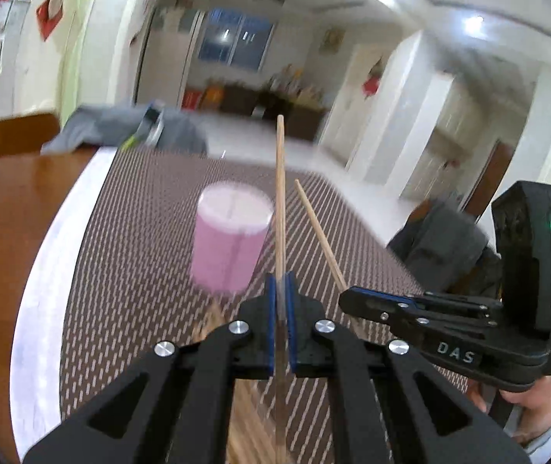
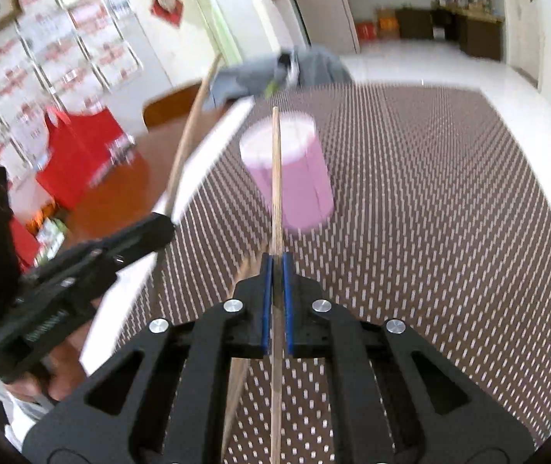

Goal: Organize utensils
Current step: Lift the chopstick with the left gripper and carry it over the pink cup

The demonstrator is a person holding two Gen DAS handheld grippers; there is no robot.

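Left gripper (image 1: 282,290) clamping chopstick (image 1: 280,193), holder (image 1: 231,239) beyond

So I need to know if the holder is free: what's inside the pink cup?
The pink cup is motion-blurred; only a pale top with a thin divider line shows. No utensil sticks out, but its depths are hidden.
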